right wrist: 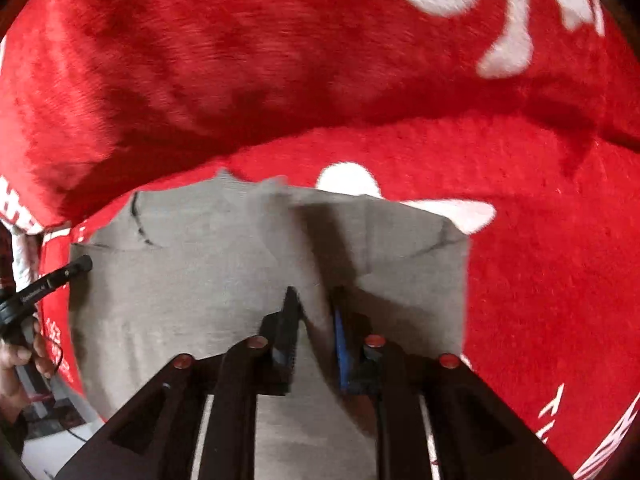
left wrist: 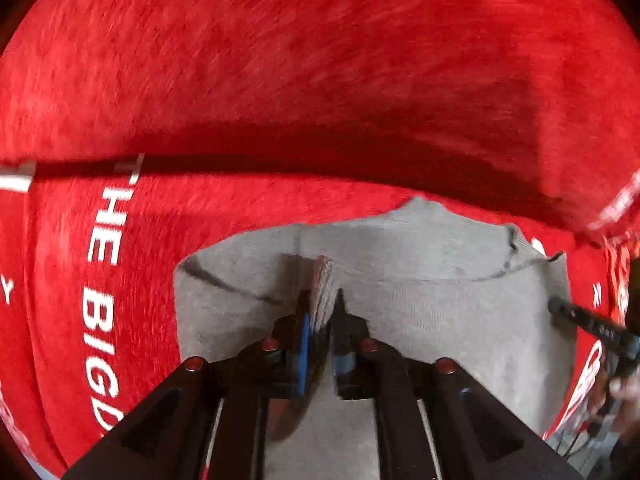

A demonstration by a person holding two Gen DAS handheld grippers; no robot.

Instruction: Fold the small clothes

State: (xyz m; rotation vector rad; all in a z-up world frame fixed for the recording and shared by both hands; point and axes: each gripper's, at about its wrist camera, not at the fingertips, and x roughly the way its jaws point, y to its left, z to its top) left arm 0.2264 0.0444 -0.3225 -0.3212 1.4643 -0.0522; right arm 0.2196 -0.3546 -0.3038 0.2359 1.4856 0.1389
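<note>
Left wrist view: left gripper (left wrist: 322, 300) points steeply down onto a grey garment (left wrist: 460, 320) lying flat on a red blanket (left wrist: 320, 60) with white lettering. Jaws are narrowly parted, with a raised pinch of grey fabric standing between the fingertips; can't tell whether the pads still press on it. Garment spreads ahead of and to both sides of this gripper, its far edge just ahead of the tips. At the right edge of this view the other tool's black finger (left wrist: 580, 320) sits at the garment's border, a hand (left wrist: 624, 392) behind it.

Right wrist view: right gripper (right wrist: 314, 300) also points down over the same grey garment (right wrist: 180, 300), jaws apart by a clear gap. Flat grey cloth shows between the fingers, nothing pinched. Garment's far edge lies ahead of the tips; red blanket (right wrist: 540, 280) surrounds it ahead and to the right. Left of this gripper, the left tool's black finger (right wrist: 60, 276) touches the garment's left border, a hand (right wrist: 16, 360) on it. Motion blur in both views.
</note>
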